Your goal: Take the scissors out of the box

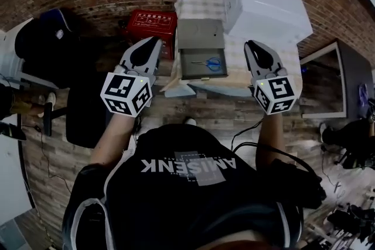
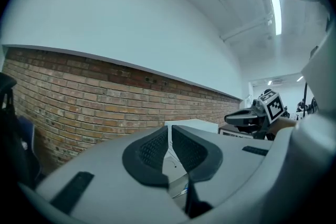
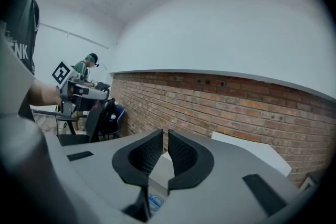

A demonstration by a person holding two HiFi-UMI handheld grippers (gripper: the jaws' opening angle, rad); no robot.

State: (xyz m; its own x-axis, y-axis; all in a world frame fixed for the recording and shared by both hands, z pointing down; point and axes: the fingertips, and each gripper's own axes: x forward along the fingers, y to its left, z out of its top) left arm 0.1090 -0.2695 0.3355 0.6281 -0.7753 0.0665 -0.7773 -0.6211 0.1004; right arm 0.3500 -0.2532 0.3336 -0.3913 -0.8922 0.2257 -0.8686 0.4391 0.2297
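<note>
From the head view, the grey box (image 1: 190, 67) sits open at the upper middle of the frame, on a table with a checked cloth. The scissors (image 1: 210, 64) lie flat on its floor, blue handles showing. The left gripper (image 1: 155, 41) hangs just left of the box and the right gripper (image 1: 251, 44) just right of it. Neither one touches it. A large white box (image 1: 266, 6) stands at the upper right.

In the left gripper view, the left gripper (image 2: 169, 128) has its jaws drawn together with nothing between them. The right gripper (image 2: 231, 118) shows at the right edge against the brick wall.

In the right gripper view, the right gripper (image 3: 165, 134) is likewise closed and empty. The blue loops of the scissors (image 3: 153, 202) peep out low in the frame beneath the jaws, and the left gripper (image 3: 102, 93) is far off at the left.

I reckon the scissors are light and stiff, with smooth blades that could slip. Lying flat, they leave little to get under. The plastic handle loops look the surest hold, taken across one loop or near the pivot, and the jaws would have to part first.
</note>
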